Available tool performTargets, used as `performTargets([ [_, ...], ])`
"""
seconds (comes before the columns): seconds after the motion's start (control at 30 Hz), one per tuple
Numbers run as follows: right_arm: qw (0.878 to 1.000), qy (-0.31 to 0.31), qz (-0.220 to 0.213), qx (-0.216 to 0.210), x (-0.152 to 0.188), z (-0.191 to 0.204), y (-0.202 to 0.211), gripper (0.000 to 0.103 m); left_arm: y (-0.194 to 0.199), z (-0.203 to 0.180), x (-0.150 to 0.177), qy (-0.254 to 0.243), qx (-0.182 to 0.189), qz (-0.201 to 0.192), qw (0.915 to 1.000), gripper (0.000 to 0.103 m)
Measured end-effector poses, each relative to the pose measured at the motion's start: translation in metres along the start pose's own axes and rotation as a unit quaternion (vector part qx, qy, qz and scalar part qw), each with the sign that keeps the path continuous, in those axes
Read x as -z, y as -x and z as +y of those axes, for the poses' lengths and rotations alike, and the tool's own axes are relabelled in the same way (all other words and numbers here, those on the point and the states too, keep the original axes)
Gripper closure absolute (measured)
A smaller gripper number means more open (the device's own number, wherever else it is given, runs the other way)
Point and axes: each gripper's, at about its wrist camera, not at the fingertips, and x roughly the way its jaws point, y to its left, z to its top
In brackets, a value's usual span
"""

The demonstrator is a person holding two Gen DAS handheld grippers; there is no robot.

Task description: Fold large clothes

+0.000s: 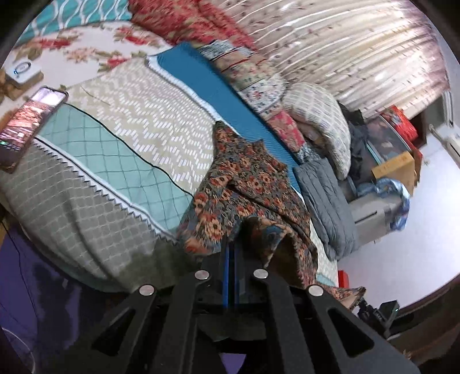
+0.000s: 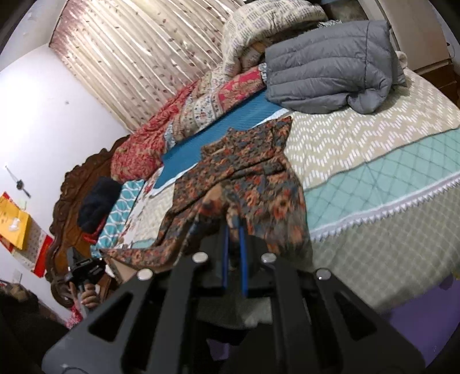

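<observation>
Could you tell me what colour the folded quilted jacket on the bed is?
Grey; the folded quilted jacket shows best in the right wrist view.

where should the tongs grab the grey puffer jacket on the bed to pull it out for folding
Take the grey puffer jacket by its rounded near fold, coming in low from the bed's near edge. It lies bunched in layers on the zigzag bedspread, and that bulging front edge faces the tongs, whereas its far side butts against the piled quilts.

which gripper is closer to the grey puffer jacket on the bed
Right, as far as the views show. The right gripper pinches the floral garment with the grey puffer jacket behind it. The left gripper holds the garment's other edge, toward the phone.
</observation>
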Motion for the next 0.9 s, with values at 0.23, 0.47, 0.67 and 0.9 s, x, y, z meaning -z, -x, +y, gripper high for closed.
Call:
performTargets([
  [0.23,0.997,-0.047,0.027,0.047,-0.055,-0.041,-0.08,0.097,-0.082,-0.003,-0.059,0.025,-0.067,0.047,0.9963,0.096],
  [0.47,0.98,-0.043,0.073,0.183,-0.069,-0.078,-0.174,0.086,-0.19,0.023,-0.095,0.068,-0.196,0.098,0.9733,0.096],
  [0.67,0.984,-0.051,0.017,0.168,-0.066,-0.066,-0.143,0.047,-0.198,0.031,-0.103,0.086,-0.199,0.077,0.9732,0.096],
  [0.9,0.983,0.146,0.11,0.014,-0.046,0.072,-0.181,0.047,-0.146,0.007,-0.083,0.01,-0.171,0.037,0.9846,0.096],
])
